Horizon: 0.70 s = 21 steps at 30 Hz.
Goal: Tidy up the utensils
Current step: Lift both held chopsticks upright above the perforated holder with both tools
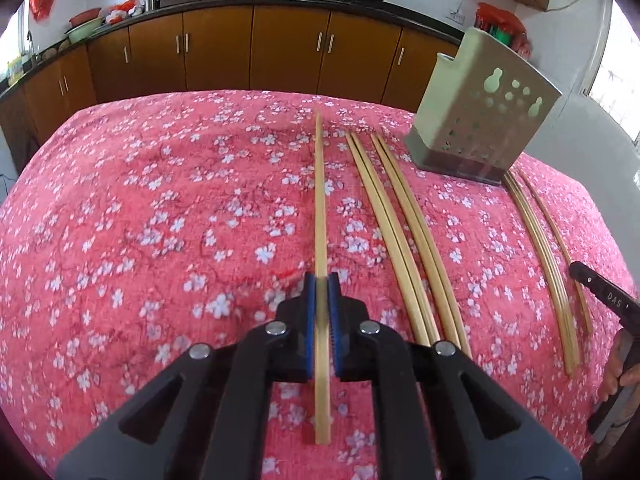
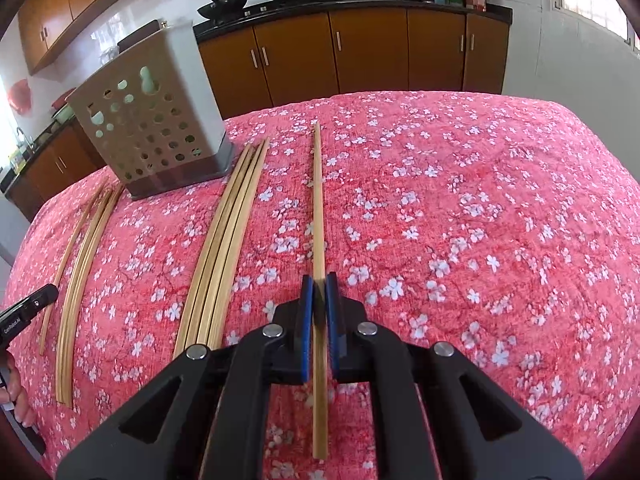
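Note:
In the left wrist view my left gripper [image 1: 322, 285] is shut on a single bamboo chopstick [image 1: 319, 200], which runs straight ahead between the blue pads over the pink flowered cloth [image 1: 160, 220]. In the right wrist view my right gripper [image 2: 319, 286] is likewise shut on one chopstick [image 2: 318, 200]. Several loose chopsticks [image 1: 400, 224] lie to the right of the left gripper, and a bundle of chopsticks [image 2: 228, 232] lies to the left of the right gripper. The beige perforated utensil holder [image 1: 480, 120] [image 2: 160, 120] stands upright at the far side between them.
More chopsticks [image 1: 540, 248] [image 2: 84, 256] lie beyond the holder's side. The other gripper's black finger [image 1: 600, 296] [image 2: 28, 308] and a person's hand show at each view's edge. Brown cabinets [image 1: 256, 48] with woks on the counter run behind the table.

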Tool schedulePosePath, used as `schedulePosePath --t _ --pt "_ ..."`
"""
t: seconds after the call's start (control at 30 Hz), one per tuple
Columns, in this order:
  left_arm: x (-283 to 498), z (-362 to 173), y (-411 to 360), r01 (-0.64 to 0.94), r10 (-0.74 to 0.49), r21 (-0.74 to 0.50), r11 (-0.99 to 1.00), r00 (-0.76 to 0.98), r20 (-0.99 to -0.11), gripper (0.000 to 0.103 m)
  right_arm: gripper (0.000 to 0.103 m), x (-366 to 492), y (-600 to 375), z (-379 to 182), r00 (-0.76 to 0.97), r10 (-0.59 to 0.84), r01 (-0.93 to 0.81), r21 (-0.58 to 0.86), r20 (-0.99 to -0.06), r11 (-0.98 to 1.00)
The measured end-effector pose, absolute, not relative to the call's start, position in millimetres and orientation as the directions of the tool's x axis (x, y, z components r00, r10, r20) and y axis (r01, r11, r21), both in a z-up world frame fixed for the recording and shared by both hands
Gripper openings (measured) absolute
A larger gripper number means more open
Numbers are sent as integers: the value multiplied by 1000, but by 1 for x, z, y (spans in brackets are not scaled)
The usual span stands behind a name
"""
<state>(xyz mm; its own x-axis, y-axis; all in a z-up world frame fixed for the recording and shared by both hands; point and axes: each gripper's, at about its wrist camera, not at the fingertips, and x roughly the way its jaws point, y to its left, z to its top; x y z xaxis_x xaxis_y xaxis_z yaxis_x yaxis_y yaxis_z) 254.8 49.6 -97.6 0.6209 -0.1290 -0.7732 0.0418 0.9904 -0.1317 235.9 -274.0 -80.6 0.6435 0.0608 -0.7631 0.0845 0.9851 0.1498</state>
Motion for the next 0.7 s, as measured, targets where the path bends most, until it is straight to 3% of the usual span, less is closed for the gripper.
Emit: schedulePosePath --t 0.4,0.7 --pt "235 -92 39 48 -50 -26 999 619 -784 8 8 220 -274 -72 648 55 83 142 -759 986" --pt "213 -12 48 35 -38 -16 999 771 -635 8 7 191 -291 11 831 27 79 165 -556 983"
